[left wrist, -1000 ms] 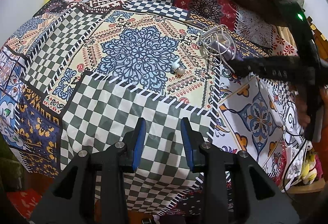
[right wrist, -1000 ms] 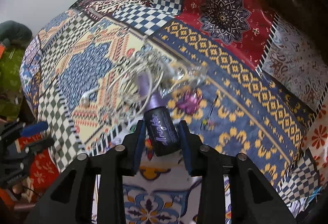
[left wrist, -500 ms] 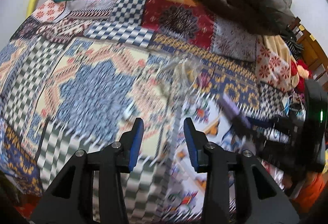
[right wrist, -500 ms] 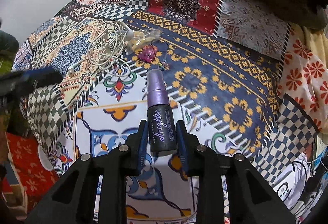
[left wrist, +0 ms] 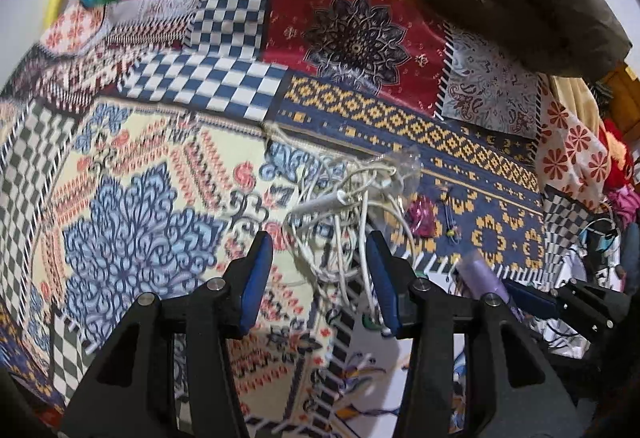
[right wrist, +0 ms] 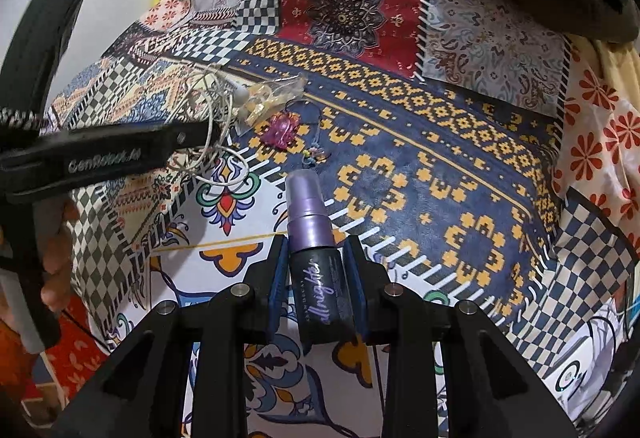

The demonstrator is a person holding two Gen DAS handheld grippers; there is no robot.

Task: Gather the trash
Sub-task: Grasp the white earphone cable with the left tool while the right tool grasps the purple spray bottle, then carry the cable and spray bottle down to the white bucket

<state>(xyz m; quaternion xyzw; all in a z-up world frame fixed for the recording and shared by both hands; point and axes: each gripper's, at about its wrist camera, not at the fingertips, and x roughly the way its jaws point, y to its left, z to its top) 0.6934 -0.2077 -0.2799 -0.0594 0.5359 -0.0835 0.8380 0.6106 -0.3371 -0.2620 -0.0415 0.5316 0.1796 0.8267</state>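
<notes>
A bed covered by a busy patchwork-print bedspread fills both views. The right gripper has its blue-padded jaws clamped on a small dark spray bottle with a lilac cap, held above the cover and pointing forward. The left gripper hovers with jaws spread wide, straddling the near edge of a tangled heap of white earphone cable. Just beyond the tangle lie a crumpled clear plastic wrapper and, beside it, a small magenta foil scrap. To gather the tangle well, the left jaws should probably drop over its densest knot, pressing lightly into the fabric before closing, so loose loops do not trail or snag.
</notes>
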